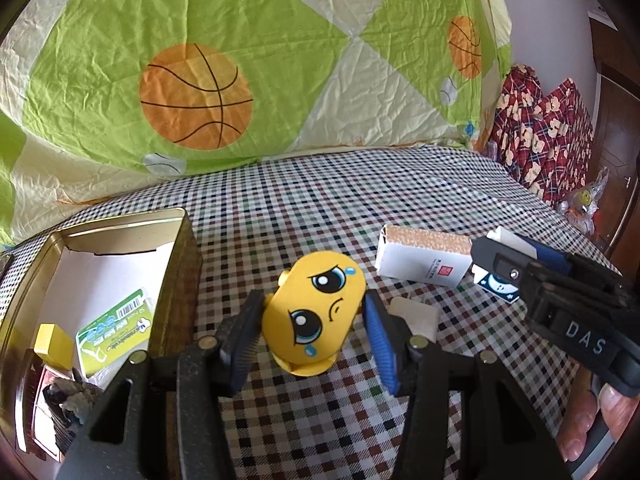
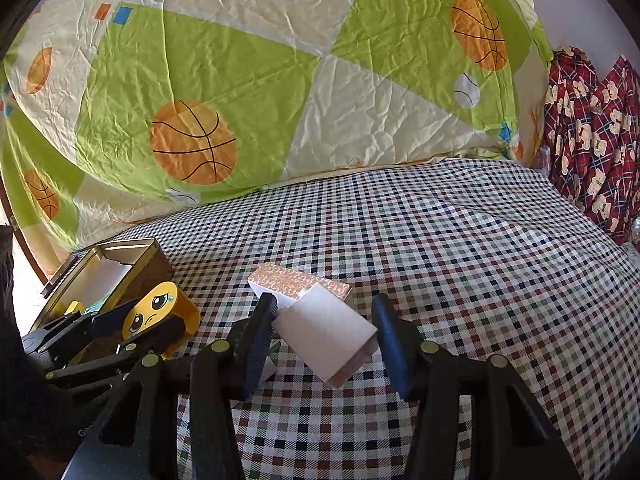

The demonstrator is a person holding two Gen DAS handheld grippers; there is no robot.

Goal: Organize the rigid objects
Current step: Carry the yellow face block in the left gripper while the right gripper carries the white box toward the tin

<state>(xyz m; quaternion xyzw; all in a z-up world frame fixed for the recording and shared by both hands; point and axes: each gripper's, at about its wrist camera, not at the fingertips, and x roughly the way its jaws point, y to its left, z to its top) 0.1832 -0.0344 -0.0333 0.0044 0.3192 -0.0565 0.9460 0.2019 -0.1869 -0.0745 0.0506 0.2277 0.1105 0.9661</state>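
Note:
My left gripper [image 1: 314, 322] stands open around a yellow toy [image 1: 316, 314] with a crying face, which lies on the checked cloth; small gaps show on both sides. The toy also shows in the right wrist view [image 2: 154, 312]. My right gripper [image 2: 326, 330] is open around a small white box [image 2: 328, 334] that lies tilted; its left finger looks close to the box. A longer white box with an orange patterned side [image 2: 296, 282] lies just behind it. The right gripper also shows in the left wrist view [image 1: 496, 266].
An open gold tin [image 1: 176, 240] stands at the left, holding a green-labelled packet [image 1: 116, 326], a yellow block [image 1: 52, 346] and other items. A green basketball-print quilt [image 1: 200, 80] rises behind the checked cloth [image 1: 320, 208]. Red patterned fabric [image 1: 540, 128] lies at the right.

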